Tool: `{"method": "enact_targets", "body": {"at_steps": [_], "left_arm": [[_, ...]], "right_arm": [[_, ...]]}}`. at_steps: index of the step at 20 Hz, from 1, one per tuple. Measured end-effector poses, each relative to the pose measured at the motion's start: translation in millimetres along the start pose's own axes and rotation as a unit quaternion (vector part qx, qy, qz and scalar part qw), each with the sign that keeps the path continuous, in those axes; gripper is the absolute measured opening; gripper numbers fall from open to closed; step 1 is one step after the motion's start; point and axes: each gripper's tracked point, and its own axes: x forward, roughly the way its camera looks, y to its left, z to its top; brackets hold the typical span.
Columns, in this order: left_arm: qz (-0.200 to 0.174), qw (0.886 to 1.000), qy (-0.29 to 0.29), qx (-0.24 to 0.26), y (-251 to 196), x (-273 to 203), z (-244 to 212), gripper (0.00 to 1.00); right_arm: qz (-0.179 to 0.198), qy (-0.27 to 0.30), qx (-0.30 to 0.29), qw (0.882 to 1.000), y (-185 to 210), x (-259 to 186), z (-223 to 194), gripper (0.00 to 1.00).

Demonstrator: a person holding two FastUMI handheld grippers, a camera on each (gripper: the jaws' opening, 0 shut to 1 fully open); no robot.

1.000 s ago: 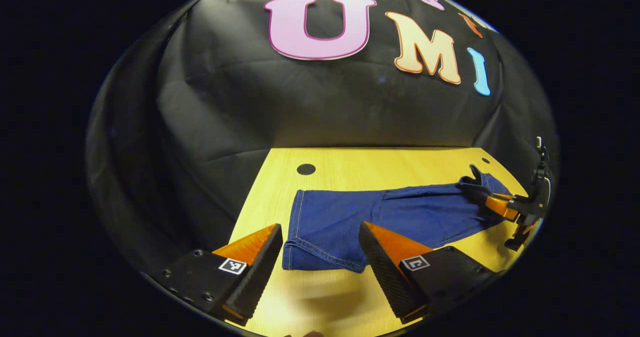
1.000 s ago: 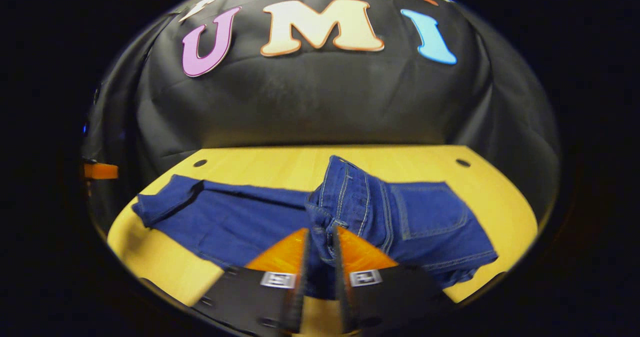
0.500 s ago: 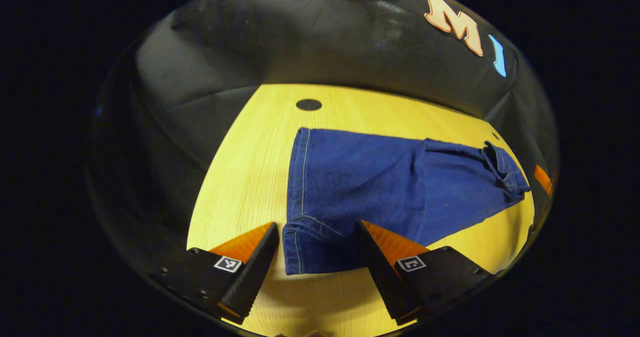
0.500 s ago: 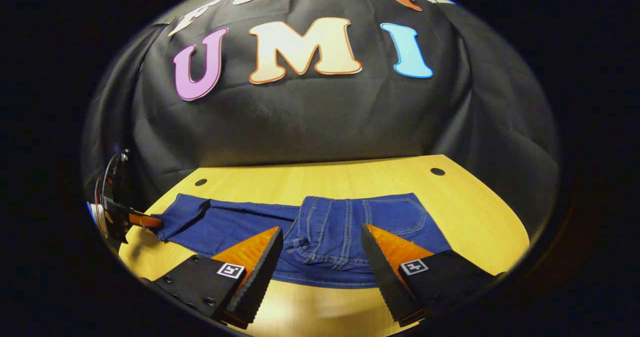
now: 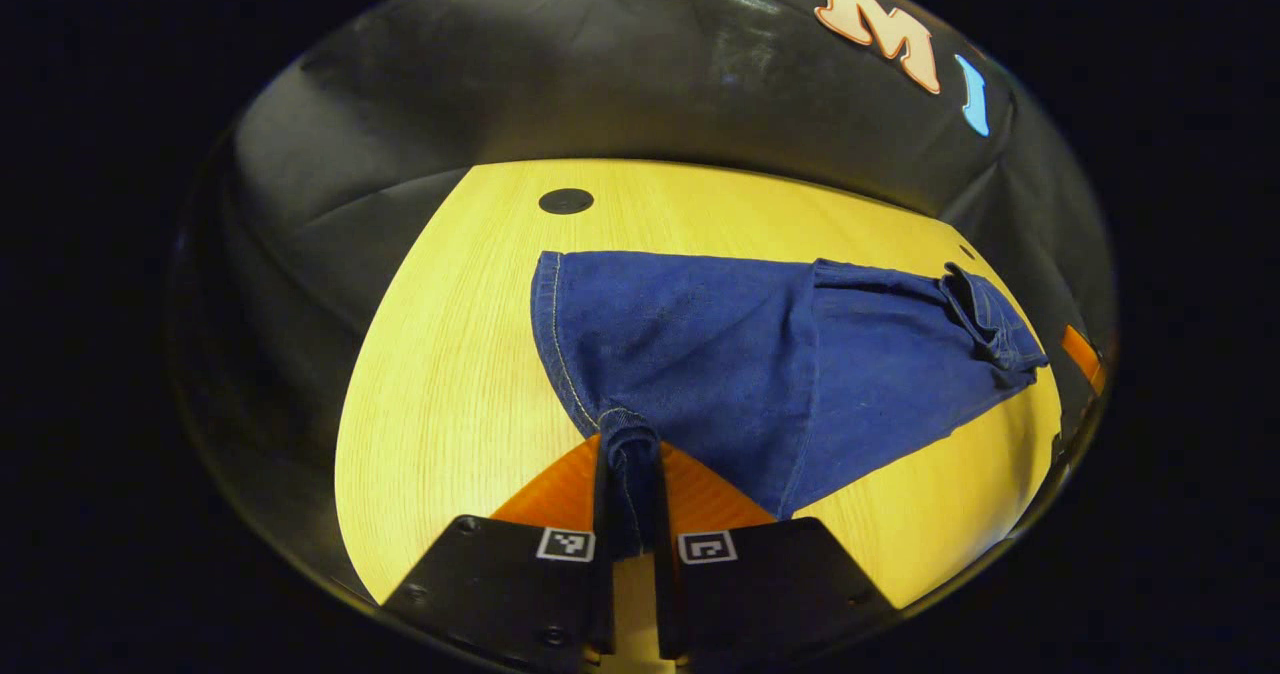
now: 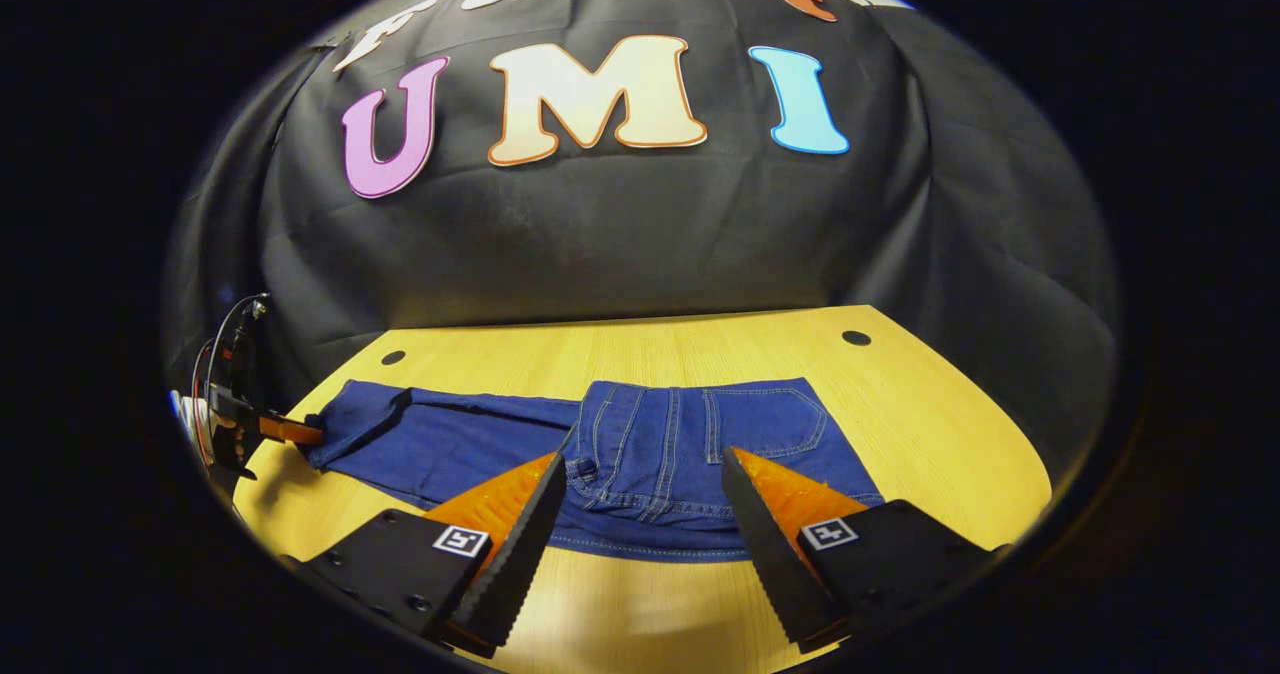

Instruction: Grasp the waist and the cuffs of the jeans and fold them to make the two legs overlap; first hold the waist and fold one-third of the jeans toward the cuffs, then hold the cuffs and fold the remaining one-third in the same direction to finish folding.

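**Pinching the cuff: left tool clamped, right tool spread above the waist**

Pinching a gathered corner of the jeans' cuff [image 5: 628, 454], the left tool [image 5: 630, 484] has both fingers pressed against the denim, which stands up in a narrow ridge between them. From that tool's own view the jeans [image 5: 760, 354] run ahead and off to the right across the yellow wooden counter [image 5: 450, 374], with the waist end bunched at the far right. One dark round hole [image 5: 566, 200] in the counter lies ahead and to the left of the tool, and a second, smaller one [image 5: 966, 252] sits far right by the waist.

The right gripper view gives what the left one cannot: the seat of the jeans [image 6: 690, 454] lying flat with one back pocket [image 6: 765, 419] and seam stitching facing up, directly ahead of the right tool [image 6: 645, 514]. That tool's fingers are spread wide with nothing between them, hanging just short of the waistband edge [image 6: 650, 550]. The legs stretch away to its left, where the left tool [image 6: 285, 432] is seen far off at the cuff end. Two holes [image 6: 393, 358] [image 6: 856, 338] show here too, one far ahead on either side.

Count: one pair of jeans, two tools, two counter holes in each view.
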Motion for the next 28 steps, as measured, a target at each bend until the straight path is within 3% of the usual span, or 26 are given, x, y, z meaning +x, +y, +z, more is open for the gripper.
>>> {"method": "enact_targets", "body": {"at_steps": [1, 2, 4, 7, 10, 16, 22, 25, 28], "left_arm": [[0.006, 1.0, 0.001, 0.002, 1, -1, 1, 0.14], [0.014, 1.0, 0.006, 0.004, 1, -2, 2, 0.03], [0.025, 1.0, 0.002, -0.006, -5, -7, 11, 0.01], [0.004, 0.998, -0.04, -0.05, -34, -30, 47, 0.01], [-0.049, 0.992, -0.086, -0.073, -86, -58, 88, 0.01], [-0.098, 0.988, -0.118, -0.015, -201, -75, 135, 0.01], [-0.135, 0.982, -0.131, 0.019, -304, -75, 154, 0.01], [-0.136, 0.98, -0.139, 0.029, -342, -68, 169, 0.01], [-0.164, 0.975, -0.147, 0.038, -391, -62, 179, 0.01]], "right_arm": [[0.002, -0.002, 0.0, 1.0, -2, -2, 2, 0.97], [0.004, -0.005, 0.0, 1.0, -4, -4, 7, 0.97], [0.005, -0.019, 0.003, 1.0, -12, -10, 19, 0.94], [0.002, -0.03, 0.014, 0.999, -35, -23, 28, 0.94], [-0.002, -0.038, 0.032, 0.999, -58, -37, 38, 0.97], [-0.002, -0.044, 0.063, 0.997, -109, -57, 46, 0.98], [0.01, -0.05, 0.061, 0.997, -150, -74, 51, 0.98], [0.015, -0.056, 0.072, 0.996, -169, -81, 57, 0.98], [0.01, -0.062, 0.078, 0.995, -195, -90, 60, 0.98]]}}
